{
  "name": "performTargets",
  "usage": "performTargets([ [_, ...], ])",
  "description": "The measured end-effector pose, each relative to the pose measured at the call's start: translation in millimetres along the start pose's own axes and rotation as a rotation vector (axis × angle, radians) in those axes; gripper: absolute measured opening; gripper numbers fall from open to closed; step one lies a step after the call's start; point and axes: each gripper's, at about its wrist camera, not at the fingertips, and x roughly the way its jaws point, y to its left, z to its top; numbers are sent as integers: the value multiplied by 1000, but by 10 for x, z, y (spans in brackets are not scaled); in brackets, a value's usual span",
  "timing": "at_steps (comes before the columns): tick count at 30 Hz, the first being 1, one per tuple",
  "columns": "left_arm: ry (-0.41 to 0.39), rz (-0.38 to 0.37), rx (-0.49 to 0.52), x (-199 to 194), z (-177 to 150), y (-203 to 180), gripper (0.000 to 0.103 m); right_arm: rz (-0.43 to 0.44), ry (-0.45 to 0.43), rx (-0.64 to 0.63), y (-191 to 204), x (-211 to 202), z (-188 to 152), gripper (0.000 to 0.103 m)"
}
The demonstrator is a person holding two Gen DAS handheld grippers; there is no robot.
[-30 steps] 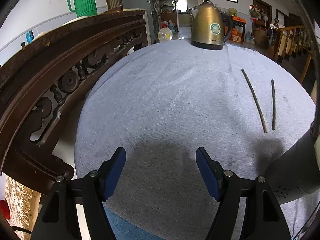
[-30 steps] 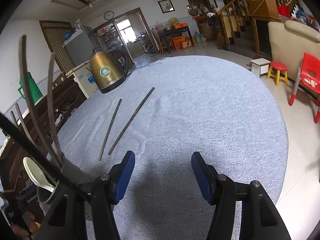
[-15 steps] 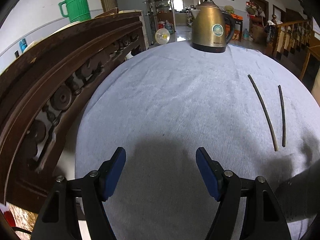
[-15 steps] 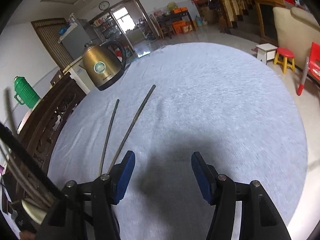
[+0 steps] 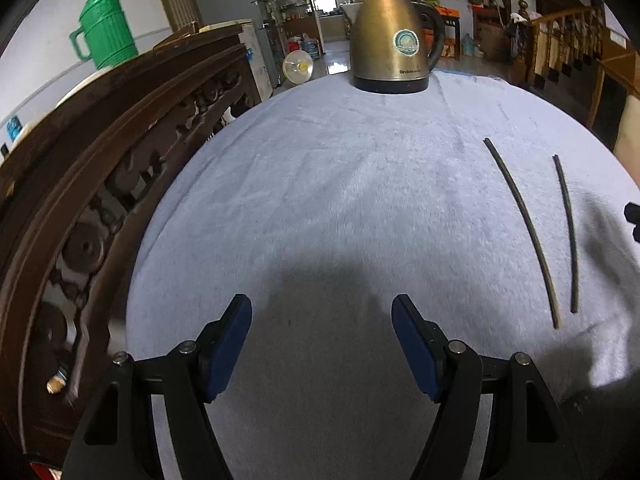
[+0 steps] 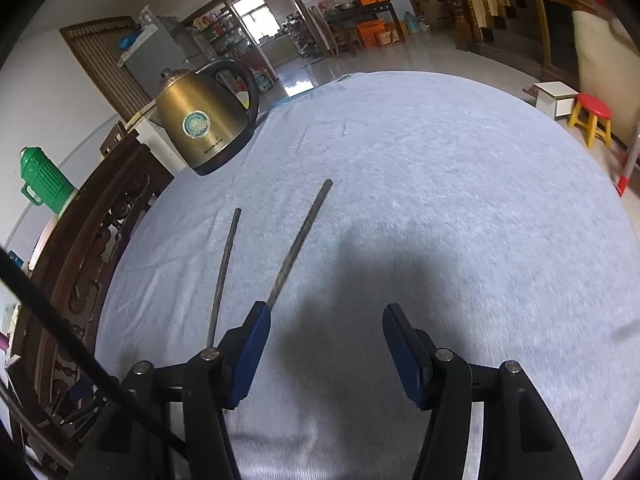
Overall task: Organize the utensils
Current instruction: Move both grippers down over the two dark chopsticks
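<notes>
Two dark chopsticks lie side by side on the grey-blue tablecloth. In the left wrist view the longer chopstick (image 5: 522, 228) and the shorter chopstick (image 5: 568, 232) lie to the right of my left gripper (image 5: 322, 344), which is open and empty above the cloth. In the right wrist view the longer chopstick (image 6: 302, 240) runs to the left fingertip of my open, empty right gripper (image 6: 324, 344); the shorter chopstick (image 6: 224, 272) lies left of it.
A brass electric kettle (image 5: 390, 60) stands at the table's far edge, also in the right wrist view (image 6: 204, 124). A carved dark wooden chair back (image 5: 100, 184) borders the table's left side. A green thermos (image 5: 104, 40) stands behind it. Stools (image 6: 592, 120) stand on the floor right.
Both grippers moved forward over the table. The right gripper moved toward the chopsticks, its left finger now at their near ends. The utensil holder has left both views.
</notes>
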Motion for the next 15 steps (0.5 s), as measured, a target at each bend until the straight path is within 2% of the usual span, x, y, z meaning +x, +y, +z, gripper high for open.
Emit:
performTargets([
  [6,4,13,31,121,211,3,73,-2,55,-23,64,288,305,63],
  [15,42,21,34,283,283,135,73,-18,146,30,121,811,794,62],
])
